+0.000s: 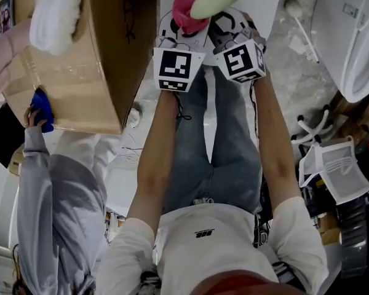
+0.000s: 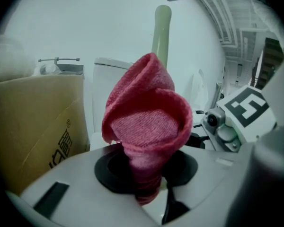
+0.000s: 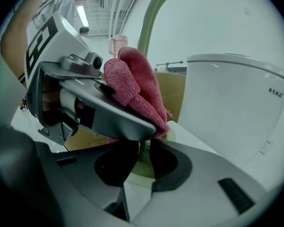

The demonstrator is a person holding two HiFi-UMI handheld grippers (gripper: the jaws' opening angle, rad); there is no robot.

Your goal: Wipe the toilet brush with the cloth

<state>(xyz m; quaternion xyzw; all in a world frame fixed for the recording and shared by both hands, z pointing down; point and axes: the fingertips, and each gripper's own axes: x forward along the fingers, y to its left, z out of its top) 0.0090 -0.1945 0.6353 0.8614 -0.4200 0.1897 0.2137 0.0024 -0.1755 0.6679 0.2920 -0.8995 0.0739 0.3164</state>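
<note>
Pink cloth [image 2: 146,126] in left gripper [image 2: 146,186], toilet brush [image 3: 153,14] in right gripper [image 3: 142,156].

- Cloth [image 2: 149,122]: between the left gripper's [image 2: 149,183] jaws, in front of the toilet brush [image 2: 162,30] handle.
- Toilet brush: handle between the right gripper's [image 3: 141,157] jaws, just right of the left gripper.
- Cardboard box [image 2: 33,126]: left of both grippers.
- Toilet [image 3: 236,108]: right of both grippers.

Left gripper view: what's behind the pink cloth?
The pale green toilet brush handle rises behind the cloth; its lower stretch is hidden by it. A white toilet tank stands further back.
</note>
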